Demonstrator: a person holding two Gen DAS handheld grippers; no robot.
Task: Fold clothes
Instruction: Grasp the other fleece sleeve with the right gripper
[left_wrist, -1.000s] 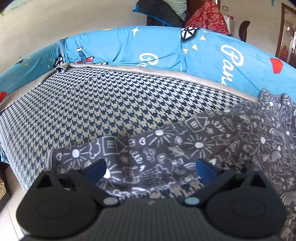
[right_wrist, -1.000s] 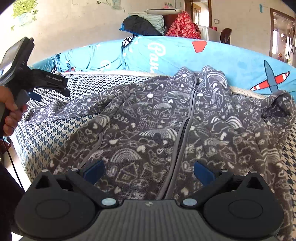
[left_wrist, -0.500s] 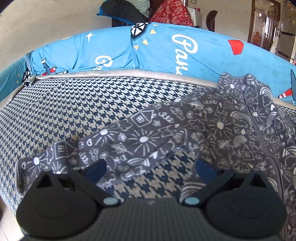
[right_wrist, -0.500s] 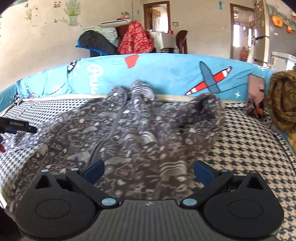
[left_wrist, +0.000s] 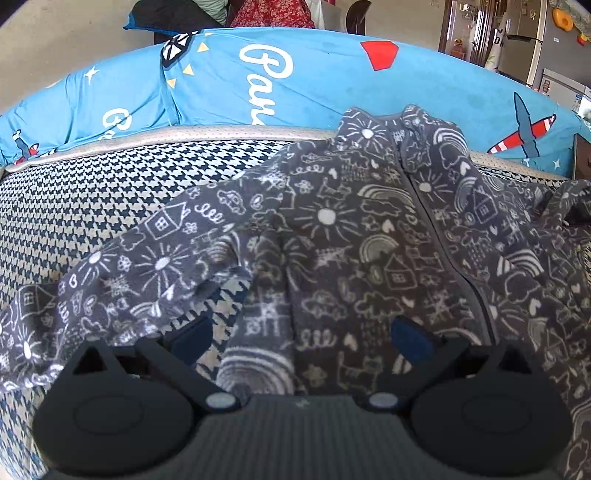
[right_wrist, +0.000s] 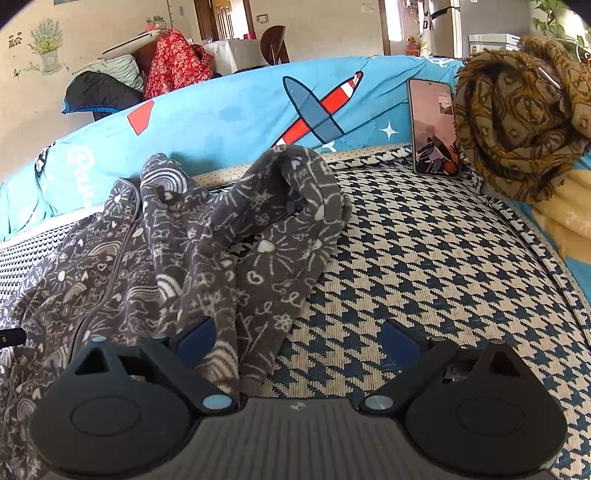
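both jaws wide, closing over jacket (left_wrist: 332, 229), empty.

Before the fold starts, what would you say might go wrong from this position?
The right sleeve lies bunched and doubled over, so folding now may trap creases. The phone leans against the blue cushion close to that sleeve; a wide swing of cloth might topple it. The right tongs, just narrowing with a cloth edge between them, may catch several layers.

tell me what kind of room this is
Most likely a lived-in home, a living or family room. A grey doodle-print garment lies on a houndstooth cushion ringed by a blue cartoon-print cover. Behind are a chair, doorways and piled clothes.
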